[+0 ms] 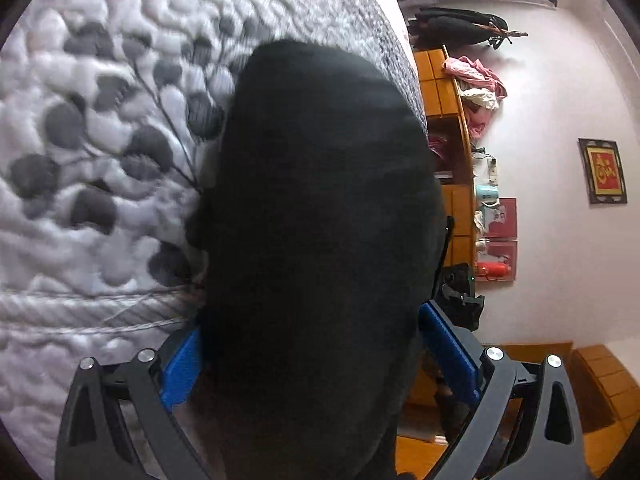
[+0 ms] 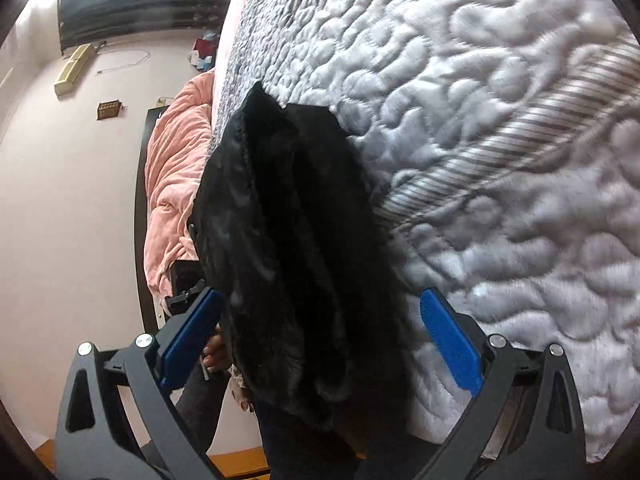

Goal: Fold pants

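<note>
Black pants (image 2: 296, 248) hang between your right gripper (image 2: 320, 336), spread wide, not pinching. Left gripper (image 1: 308, 364) looks spread too. Pinch the edge before lifting off the quilt (image 2: 500, 140).

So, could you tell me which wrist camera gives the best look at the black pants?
The right wrist view: there the black pants show folds, sheen and a pointed end lying on the quilted bedspread. The left wrist view shows them only as a featureless dark mass.
</note>
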### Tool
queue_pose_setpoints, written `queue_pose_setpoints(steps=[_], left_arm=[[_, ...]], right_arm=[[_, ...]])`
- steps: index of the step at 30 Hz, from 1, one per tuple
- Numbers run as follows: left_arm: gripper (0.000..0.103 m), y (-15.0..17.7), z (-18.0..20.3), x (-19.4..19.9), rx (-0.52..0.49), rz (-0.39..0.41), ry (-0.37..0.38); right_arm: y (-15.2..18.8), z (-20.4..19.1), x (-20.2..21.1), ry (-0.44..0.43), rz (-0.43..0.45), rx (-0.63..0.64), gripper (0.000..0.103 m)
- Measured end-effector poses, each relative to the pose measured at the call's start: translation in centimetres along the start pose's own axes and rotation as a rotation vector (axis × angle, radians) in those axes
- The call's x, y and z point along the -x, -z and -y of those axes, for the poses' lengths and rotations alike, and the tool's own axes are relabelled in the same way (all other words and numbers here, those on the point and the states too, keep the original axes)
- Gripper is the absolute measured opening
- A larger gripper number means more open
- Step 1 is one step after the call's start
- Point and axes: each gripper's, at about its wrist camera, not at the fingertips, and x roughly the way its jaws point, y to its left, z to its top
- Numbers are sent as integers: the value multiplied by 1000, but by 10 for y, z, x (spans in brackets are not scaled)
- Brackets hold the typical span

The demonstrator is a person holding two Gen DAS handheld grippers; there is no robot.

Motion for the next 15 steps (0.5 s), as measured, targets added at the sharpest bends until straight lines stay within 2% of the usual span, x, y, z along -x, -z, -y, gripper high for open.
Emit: queue_pose_setpoints(steps=[2,7,9,10,13,15], left_arm=[[99,1,-3,-8,15,-3,30],[98,5,-8,-14,30,29,50],[89,7,-8,-15,38,35,44],[80,8,-9,-16,50,37,35],[64,11,-8,-13,49,59,11],[56,13,-1,-8,29,87,-12]], right_arm=[[-1,-4,-9,-7,-18,11,101],[-1,-16,-37,18,-70,58,101],[-2,-19,-41,27,-71,66,101],[-2,-21,-43,22,-73,70,101],[2,-33,-45,37,-78,114,97],[5,-42,-45,63,-73,149,82]])
